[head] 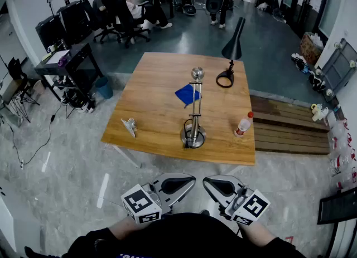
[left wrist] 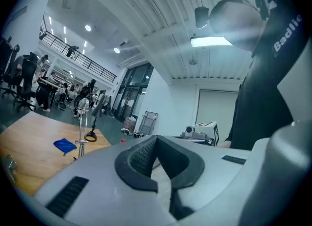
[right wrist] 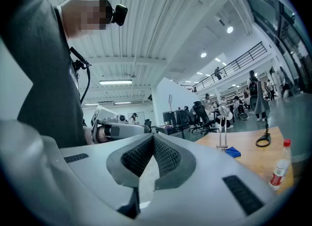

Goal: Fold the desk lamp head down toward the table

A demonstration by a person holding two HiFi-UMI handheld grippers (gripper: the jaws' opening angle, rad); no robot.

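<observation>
Nothing is done yet: the black lamp (head: pixel 231 56) stands at the far right of the bench (head: pixel 156 129) with its head raised, while the left gripper (head: pixel 177 185) and right gripper (head: pixel 218 186) hang by the person's body, jaws together and empty

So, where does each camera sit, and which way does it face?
Head view: on the person's head, facing steeply down at the wooden table; the left hand-held gripper, right hand-held gripper and dark sleeves show below.
Left gripper view: on the left hand-held gripper, level along its shut jaws; the person's torso stands right.
Right gripper view: on the right one, level along shut jaws; torso left.
Shared: all three show the blue cloth.
</observation>
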